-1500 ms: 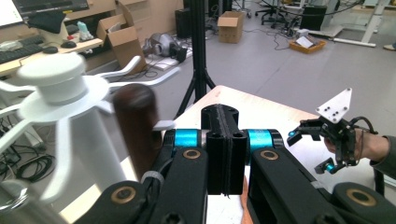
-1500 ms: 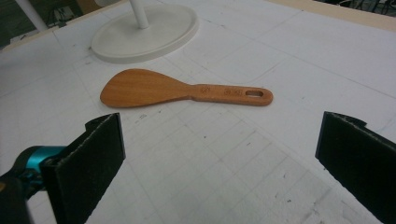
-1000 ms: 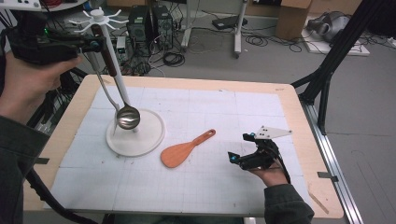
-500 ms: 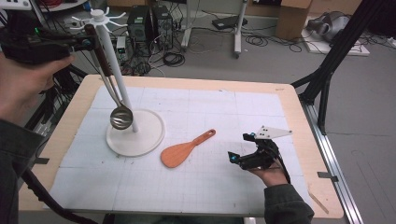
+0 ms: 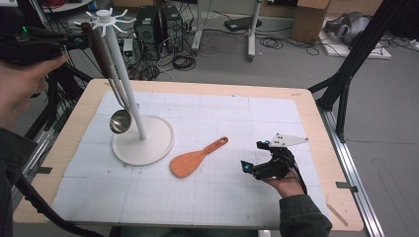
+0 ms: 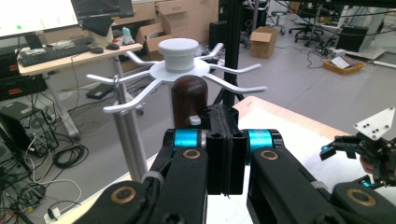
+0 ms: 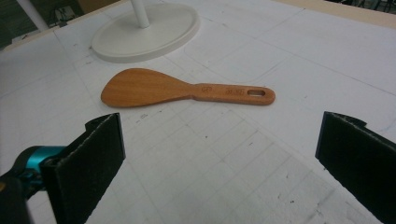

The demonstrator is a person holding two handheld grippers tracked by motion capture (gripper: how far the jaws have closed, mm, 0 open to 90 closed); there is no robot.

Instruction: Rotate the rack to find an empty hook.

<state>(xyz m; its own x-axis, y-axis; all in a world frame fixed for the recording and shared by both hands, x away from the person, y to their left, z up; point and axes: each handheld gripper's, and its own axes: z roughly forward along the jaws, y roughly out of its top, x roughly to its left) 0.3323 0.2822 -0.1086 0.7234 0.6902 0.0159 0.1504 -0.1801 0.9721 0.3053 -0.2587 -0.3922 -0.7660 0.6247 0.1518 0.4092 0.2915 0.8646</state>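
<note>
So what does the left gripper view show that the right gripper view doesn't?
Left gripper view: the left tongs, shut, with the ladle handle of dark wood right at them and apparently clamped, the stand's pronged top just behind, and the right tongs far off. Right gripper view: the wooden spatula lying flat on the table ahead of the right tongs, which stand wide open, and the stand's round base. Both: parts of the same white stand, and the white gridded mat.
</note>
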